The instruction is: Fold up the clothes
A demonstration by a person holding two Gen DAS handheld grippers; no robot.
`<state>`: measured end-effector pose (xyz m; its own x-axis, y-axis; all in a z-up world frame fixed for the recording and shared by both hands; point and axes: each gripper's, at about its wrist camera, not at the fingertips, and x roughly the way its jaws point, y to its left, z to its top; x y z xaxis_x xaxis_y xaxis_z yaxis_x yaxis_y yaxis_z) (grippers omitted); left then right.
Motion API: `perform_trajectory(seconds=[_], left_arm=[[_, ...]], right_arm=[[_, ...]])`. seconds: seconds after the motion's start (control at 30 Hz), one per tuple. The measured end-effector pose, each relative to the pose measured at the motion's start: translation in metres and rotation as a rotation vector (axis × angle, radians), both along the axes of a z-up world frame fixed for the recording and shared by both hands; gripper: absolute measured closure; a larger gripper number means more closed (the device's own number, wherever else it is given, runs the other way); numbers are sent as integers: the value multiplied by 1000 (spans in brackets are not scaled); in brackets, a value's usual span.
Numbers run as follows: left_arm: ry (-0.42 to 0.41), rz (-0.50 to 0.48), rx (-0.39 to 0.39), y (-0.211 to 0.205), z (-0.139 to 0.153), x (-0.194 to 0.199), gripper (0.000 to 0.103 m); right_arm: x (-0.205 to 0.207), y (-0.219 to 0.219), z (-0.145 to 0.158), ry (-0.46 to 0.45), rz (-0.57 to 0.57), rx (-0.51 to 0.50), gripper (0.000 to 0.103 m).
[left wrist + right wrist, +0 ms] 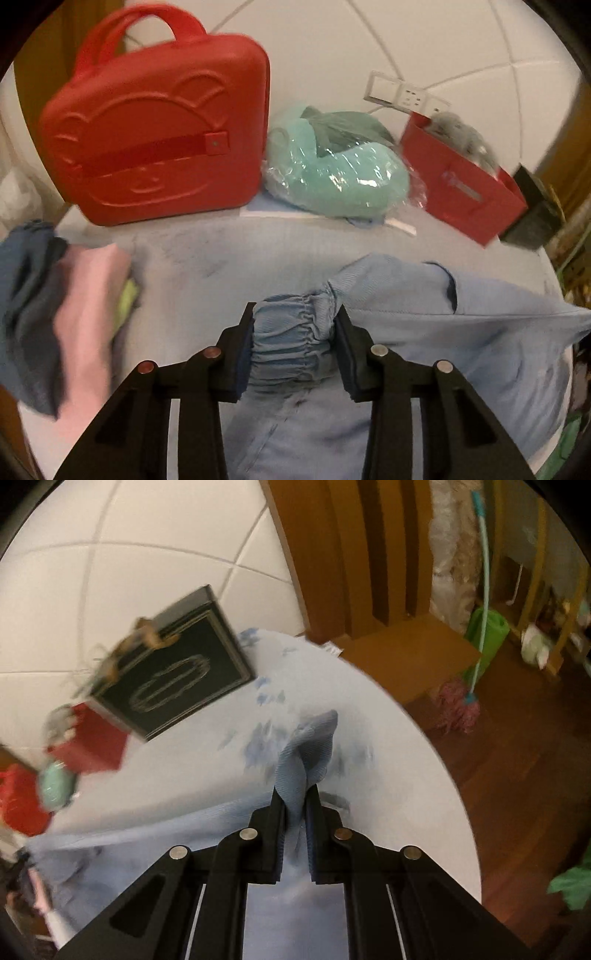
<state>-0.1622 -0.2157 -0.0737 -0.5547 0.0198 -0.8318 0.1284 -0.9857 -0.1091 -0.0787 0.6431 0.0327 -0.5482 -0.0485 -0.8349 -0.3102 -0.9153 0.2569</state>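
No readable writing. Left gripper [295,341] wide open, straddling blue garment [424,332] cuff [291,343]; right gripper [295,812] pinches garment fold. Red case [155,129] behind garment on pale bedspread [221,258]; wood floor [498,775] beside bed.

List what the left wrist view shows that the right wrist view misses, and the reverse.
Left wrist only: the left gripper, jaws either side of the garment's elastic cuff, a folded pile at the left, and wall sockets.

Right wrist only: the right gripper shut on a fold of the blue garment, a mop, and the wooden floor.

Both: the blue garment, red bag, black box, red case, teal bundle.
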Motion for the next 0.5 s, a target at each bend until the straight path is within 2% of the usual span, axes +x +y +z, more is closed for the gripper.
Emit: perform_trajectory(seconds=[0.13,0.43,0.5], left_arm=[[-14,-39,8,3,-7,52,66],[-187,-37,-36,1,-71,123,67],[-192,-26,-31,0,-76,134,67]], right_arm=[[102,3,-20,-45,-22,-51,94],[207,-3,-132,-253,-106,-169,94],[229,-5,-155,-297,-124,-195,94]])
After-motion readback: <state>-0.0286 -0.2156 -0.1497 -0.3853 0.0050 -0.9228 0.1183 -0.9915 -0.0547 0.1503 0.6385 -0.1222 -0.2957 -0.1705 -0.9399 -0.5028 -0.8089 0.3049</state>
